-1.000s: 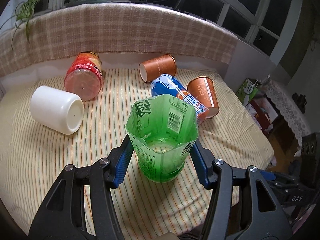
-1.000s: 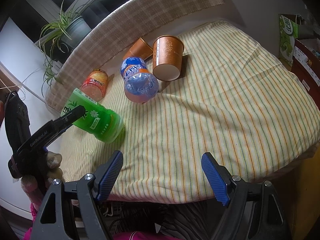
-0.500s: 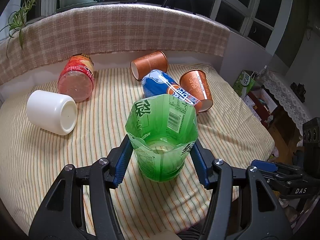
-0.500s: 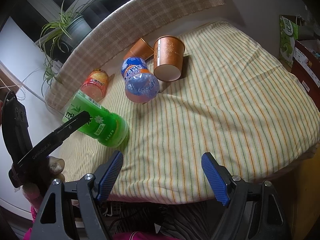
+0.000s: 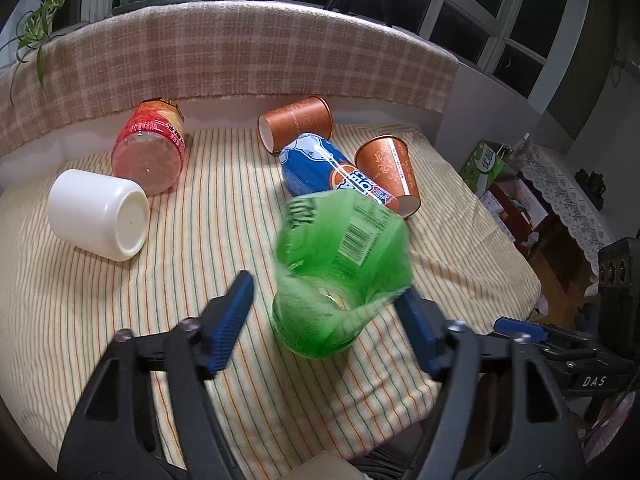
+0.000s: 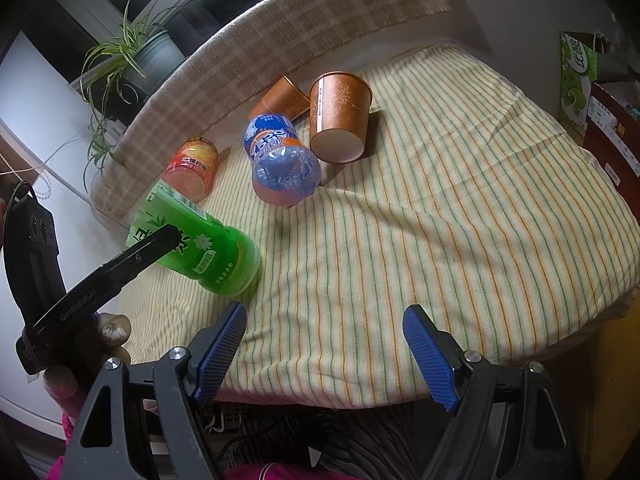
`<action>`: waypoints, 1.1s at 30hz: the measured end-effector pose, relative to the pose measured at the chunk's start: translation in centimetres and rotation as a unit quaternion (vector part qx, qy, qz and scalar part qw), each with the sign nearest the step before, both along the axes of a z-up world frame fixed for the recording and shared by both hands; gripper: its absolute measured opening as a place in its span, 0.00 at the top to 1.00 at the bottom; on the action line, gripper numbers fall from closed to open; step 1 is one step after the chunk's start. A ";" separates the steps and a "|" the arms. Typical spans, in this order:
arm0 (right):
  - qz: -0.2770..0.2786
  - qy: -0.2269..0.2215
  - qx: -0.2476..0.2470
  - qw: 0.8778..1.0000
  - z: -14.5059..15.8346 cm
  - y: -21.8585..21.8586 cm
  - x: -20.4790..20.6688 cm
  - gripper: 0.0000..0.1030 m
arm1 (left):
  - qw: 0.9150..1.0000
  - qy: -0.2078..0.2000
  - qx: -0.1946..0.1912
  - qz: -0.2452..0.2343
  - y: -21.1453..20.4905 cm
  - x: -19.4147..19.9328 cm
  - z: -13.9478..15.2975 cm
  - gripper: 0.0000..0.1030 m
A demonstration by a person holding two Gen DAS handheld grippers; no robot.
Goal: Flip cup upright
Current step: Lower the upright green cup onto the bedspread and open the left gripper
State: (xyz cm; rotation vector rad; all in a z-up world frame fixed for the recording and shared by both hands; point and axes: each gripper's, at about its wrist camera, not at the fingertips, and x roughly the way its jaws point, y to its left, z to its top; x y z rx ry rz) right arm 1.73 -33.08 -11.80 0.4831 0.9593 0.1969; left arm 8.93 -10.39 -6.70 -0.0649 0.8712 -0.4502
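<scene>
A green cut-bottle cup (image 5: pixel 340 272) stands mouth-up on the striped cloth, blurred, between the spread fingers of my left gripper (image 5: pixel 324 324). The left pad stands clear of it; the right pad is at its side. It also shows in the right wrist view (image 6: pixel 200 240), with the left gripper's finger (image 6: pixel 132 256) across it. My right gripper (image 6: pixel 324 352) is open and empty above the table's near edge.
Lying on their sides: a white cup (image 5: pixel 100 216), a red cup (image 5: pixel 150 148), a blue cup (image 5: pixel 324 168) and two brown paper cups (image 5: pixel 296 122) (image 5: pixel 390 172). A checked backrest (image 5: pixel 240 52) runs behind. The table edge (image 5: pixel 500 320) drops off at right.
My left gripper has opened and let go of the green cup, which now sits free and shifted slightly right. The right gripper has held still.
</scene>
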 end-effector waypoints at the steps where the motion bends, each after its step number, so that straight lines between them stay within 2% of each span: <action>1: 0.001 0.000 0.000 1.000 0.0 0.0 0.0 0.20 | 1.000 0.000 -0.001 -0.001 0.1 0.0 0.0 0.23; 12: 0.008 -0.021 -0.027 0.999 1.1 1.0 0.3 0.20 | 1.000 0.008 -0.007 0.005 1.8 -1.4 0.1 0.23; 22: 0.013 -0.070 -0.088 0.994 3.2 2.9 0.8 0.20 | 0.999 -0.010 -0.020 0.034 4.9 -3.3 1.2 0.23; 26: 0.012 -0.099 -0.131 0.986 4.2 4.0 0.7 0.19 | 0.997 -0.046 -0.015 0.062 6.0 -4.6 2.6 0.23; 30: 0.014 -0.125 -0.159 0.979 5.1 4.9 0.5 0.15 | 0.990 -0.100 0.000 0.097 6.9 -6.2 4.4 0.22; 31: 0.014 -0.132 -0.166 0.977 5.3 5.2 0.5 0.15 | 0.988 -0.111 0.003 0.103 7.0 -6.5 4.9 0.20; 33: 0.013 -0.142 -0.176 0.974 5.6 5.6 0.4 0.12 | 0.983 -0.139 0.004 0.116 7.3 -7.3 5.8 0.07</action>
